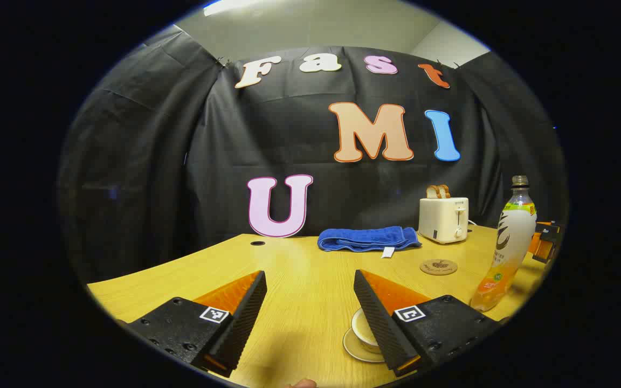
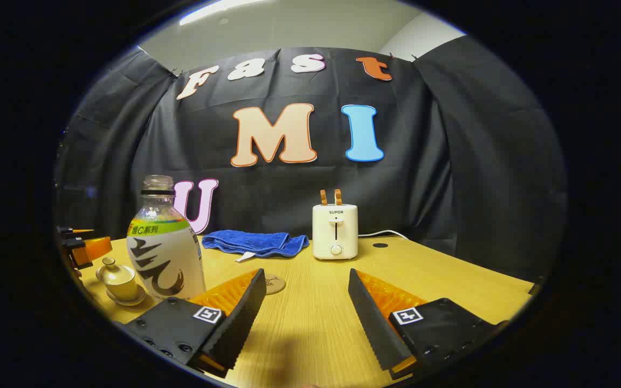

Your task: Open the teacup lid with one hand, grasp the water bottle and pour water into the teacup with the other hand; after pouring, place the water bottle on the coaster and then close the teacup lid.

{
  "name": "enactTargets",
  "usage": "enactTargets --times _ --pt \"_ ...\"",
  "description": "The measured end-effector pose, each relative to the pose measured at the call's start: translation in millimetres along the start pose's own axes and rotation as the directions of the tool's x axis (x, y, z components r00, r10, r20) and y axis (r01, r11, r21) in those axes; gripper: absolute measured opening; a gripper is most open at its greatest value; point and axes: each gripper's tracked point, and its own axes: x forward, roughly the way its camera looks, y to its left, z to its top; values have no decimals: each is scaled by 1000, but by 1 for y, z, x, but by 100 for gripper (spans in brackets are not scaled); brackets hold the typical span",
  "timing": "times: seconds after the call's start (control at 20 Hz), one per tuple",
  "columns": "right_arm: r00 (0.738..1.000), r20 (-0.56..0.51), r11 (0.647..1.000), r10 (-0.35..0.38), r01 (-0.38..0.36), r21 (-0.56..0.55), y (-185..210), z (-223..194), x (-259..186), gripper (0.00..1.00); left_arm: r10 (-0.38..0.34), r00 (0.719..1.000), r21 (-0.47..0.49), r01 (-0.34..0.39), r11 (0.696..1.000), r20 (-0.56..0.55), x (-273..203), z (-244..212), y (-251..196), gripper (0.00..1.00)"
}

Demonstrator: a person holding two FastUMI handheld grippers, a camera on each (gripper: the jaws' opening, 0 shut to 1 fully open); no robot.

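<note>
A small cream teacup (image 1: 363,330) stands on its saucer near the table's front, half hidden behind my left gripper's right finger. In the right gripper view the teacup (image 2: 117,279) carries its knobbed lid (image 2: 109,264). My left gripper (image 1: 309,272) is open and holds nothing, just left of the cup. The white and orange water bottle (image 1: 506,245) stands upright with no cap, to the cup's right. My right gripper (image 2: 306,272) is open and holds nothing; the bottle (image 2: 164,253) stands just left of its left finger. The round coaster (image 1: 438,267) lies behind cup and bottle.
A cream toaster (image 2: 335,231) holding toast stands at the back of the wooden table (image 2: 440,280), with its cable running right. A folded blue towel (image 2: 254,242) lies to its left. The other gripper (image 2: 81,248) hovers beyond the teacup at the left edge.
</note>
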Motion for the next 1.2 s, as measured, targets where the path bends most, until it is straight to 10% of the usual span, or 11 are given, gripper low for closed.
enactTargets --times 1.2 --pt "1000 0 1000 -4 4 1 0 1 -1 100 8 1000 -3 -8 1000 -1 0 -1 1 95"
